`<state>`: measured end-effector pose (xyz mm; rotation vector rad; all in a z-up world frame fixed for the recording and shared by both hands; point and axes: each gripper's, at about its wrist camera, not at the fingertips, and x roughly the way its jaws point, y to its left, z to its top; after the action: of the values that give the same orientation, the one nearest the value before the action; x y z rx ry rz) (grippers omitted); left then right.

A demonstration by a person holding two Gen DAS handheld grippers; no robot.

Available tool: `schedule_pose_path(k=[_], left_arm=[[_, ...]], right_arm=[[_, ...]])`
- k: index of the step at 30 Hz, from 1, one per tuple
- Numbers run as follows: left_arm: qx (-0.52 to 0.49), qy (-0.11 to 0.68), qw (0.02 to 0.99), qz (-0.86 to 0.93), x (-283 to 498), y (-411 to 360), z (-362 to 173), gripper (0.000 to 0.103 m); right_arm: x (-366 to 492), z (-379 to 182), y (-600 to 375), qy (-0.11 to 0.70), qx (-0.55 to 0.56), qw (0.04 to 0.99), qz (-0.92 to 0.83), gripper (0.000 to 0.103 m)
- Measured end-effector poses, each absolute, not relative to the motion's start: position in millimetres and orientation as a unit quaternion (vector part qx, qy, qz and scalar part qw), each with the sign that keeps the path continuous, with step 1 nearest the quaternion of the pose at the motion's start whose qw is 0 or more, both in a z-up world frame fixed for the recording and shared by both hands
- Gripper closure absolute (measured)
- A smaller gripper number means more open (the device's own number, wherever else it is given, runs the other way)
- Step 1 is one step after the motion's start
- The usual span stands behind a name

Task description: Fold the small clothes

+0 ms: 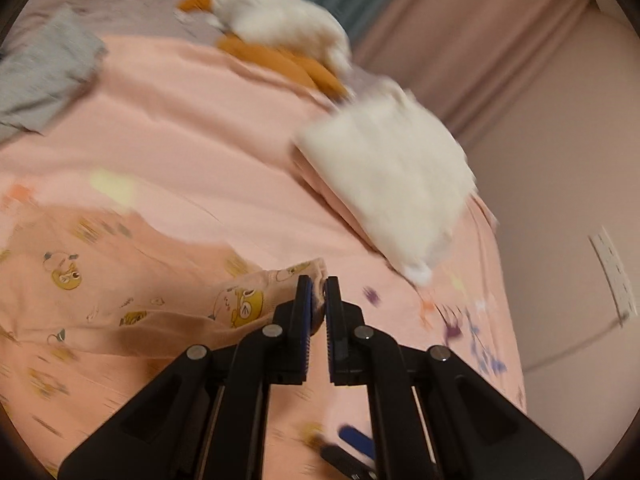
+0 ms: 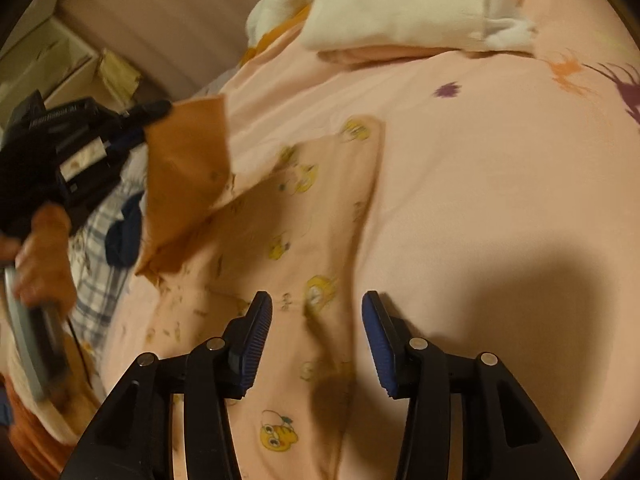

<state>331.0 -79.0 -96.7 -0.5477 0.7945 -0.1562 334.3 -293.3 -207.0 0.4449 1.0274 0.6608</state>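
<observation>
A small pink garment printed with yellow cartoon figures lies on the pink bed sheet. My left gripper is shut on one edge of it. In the right wrist view that gripper holds a corner flap of the garment lifted and turned over at the left. My right gripper stands open just above the garment. Cloth lies under the gap between its fingers, and the pads do not press on it. Blue-padded tips of the right gripper show at the bottom of the left wrist view.
A folded white stack lies near the bed's far edge beside a white and orange plush toy. A grey garment lies at the far left. A person's hand and plaid cloth are at the left.
</observation>
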Motion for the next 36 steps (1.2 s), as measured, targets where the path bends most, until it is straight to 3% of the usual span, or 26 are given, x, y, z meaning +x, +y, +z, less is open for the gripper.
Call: schedule_pose_path(k=[5,6,9,12,16,22,27,36], left_arm=[[-0.225,0.433,0.868,-0.089,342,-117,-129,0.097],[-0.224,0.457,0.856,-0.098,345,-119,-138,0.091],[-0.237,0.499,0.825,-0.117,348,-119,-151,0.045],[-0.253,0.489,0.825,-0.128,339,-107,-147,0.039],[-0.207,0.475,0.849,-0.103,322,-75,-127,0.023],[-0.149,0.437,0.887,0.015,284,27,-115,0.022],[-0.13,0.433,0.879,0.15,260,113,-131,0.023],[0.046,0.437,0.874,0.209,236,109,-184,0.023]], right_arm=[[337,-208,-322,0.469,0.261,0.795,0.284,0.056],[338,-209,-327,0.466,0.272,0.794,0.281,0.055],[340,-212,-336,0.465,0.292,0.79,0.274,0.053],[345,-215,-327,0.473,0.287,0.783,0.286,0.053],[347,-211,-317,0.458,0.295,0.78,0.308,0.053],[345,-204,-320,0.414,0.329,0.777,0.341,0.053],[348,-208,-317,0.425,0.329,0.776,0.33,0.053],[345,-208,-297,0.444,0.275,0.789,0.326,0.053]])
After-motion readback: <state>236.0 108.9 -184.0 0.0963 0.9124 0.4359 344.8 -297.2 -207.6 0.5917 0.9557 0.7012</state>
